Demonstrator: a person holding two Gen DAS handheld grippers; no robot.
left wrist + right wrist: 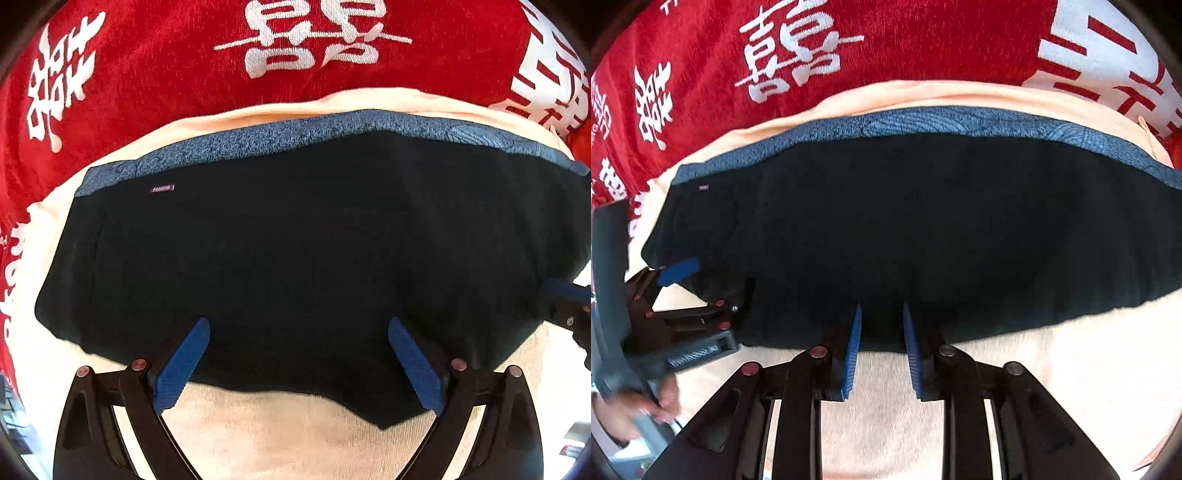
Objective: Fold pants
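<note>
Dark navy pants [295,251] lie flat on a peach towel [295,424], with a mottled blue band [295,133] along their far edge. My left gripper [298,326] is open wide, its blue fingers over the pants' near edge. In the right wrist view the pants [923,240] fill the middle. My right gripper [882,314] has its jaws a narrow gap apart at the pants' near hem; I cannot tell if cloth is pinched. The left gripper [679,273] shows at the left of that view, and the right gripper [565,295] at the right edge of the left view.
A red blanket with white characters [166,66] lies beyond the towel; it also shows in the right wrist view [886,44]. A hand [635,406] holds the left gripper's handle at lower left.
</note>
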